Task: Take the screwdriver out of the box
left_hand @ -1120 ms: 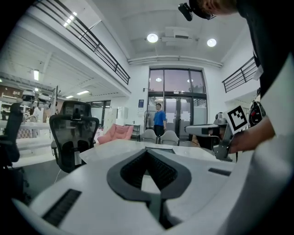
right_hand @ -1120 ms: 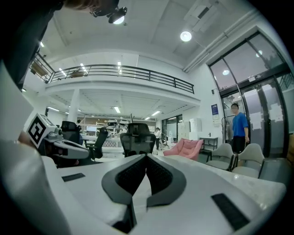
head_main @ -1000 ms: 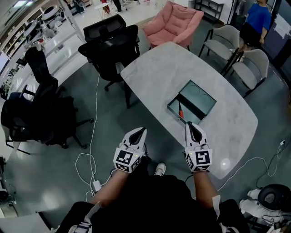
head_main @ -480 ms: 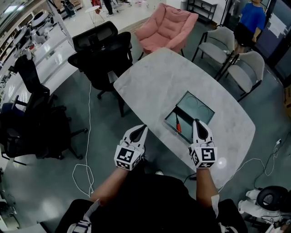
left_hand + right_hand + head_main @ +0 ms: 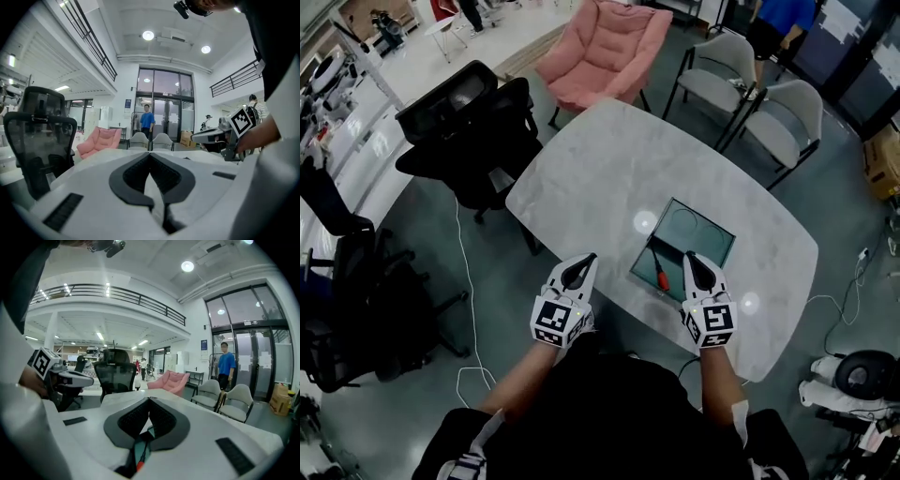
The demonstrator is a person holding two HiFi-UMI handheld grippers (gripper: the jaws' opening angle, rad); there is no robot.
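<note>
Open hall, grey floor (image 5: 487, 272). White marbled oval worktop (image 5: 609, 178): pink armchair (image 5: 600, 47) past far end, black office chairs (image 5: 469, 122) off left side, grey chairs (image 5: 787, 122) off right. Open box (image 5: 694, 239) at worktop near edge. Left gripper (image 5: 581, 264) just off that edge, right gripper (image 5: 692, 260) above it; both jaws closed, empty. Red-handled screwdriver (image 5: 660, 274) lying in box.

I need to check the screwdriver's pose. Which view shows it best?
Head view: the screwdriver lies whole in the box. The right gripper view catches only a red sliver of it; the left gripper view shows none.
</note>
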